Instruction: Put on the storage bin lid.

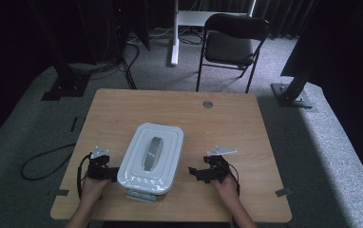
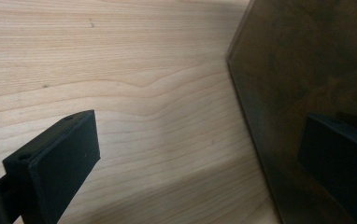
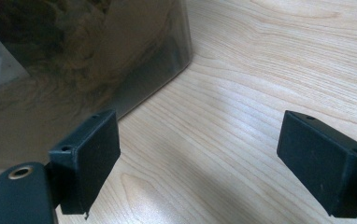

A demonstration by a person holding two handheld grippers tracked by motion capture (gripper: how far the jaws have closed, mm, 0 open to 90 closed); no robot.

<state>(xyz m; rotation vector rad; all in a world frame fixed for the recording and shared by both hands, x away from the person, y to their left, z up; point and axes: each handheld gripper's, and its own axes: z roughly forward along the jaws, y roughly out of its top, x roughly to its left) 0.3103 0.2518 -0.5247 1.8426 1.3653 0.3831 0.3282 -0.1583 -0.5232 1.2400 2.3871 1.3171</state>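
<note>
i have a lidded white container [image 1: 151, 159] sitting on the wooden table [image 1: 227, 123], a little toward my side of the middle, its long axis tilted so the far end points to about 1 o'clock. the lid carries a grey handle [image 1: 153, 152] along its centre, and a grey latch [image 1: 139, 195] sticks out at the near end, at 6 o'clock.

my left gripper [image 1: 107, 173] sits at the container's 8 o'clock, right against its near left corner. in the left gripper view [image 2: 200, 154] the jaws stand wide apart with bare table between them; the container's dark translucent wall [image 2: 307, 84] fills the 3 o'clock side, and the far jaw shows in front of it or against it, i cannot tell which. nothing is clamped.

my right gripper [image 1: 196, 173] rests at the container's 4 o'clock, near but apart, with a strip of table between its tips and the white rim. in the right gripper view [image 3: 214, 158] the jaws are spread wide and hold nothing; the container's smoky wall [image 3: 74, 60] rises at 10 o'clock, its rounded corner just beyond the nearer jaw, without contact.

both of the person's hands come in from 6 o'clock. beyond the table at 12 o'clock stands a black folding chair [image 1: 232, 45] on grey carpet.
</note>
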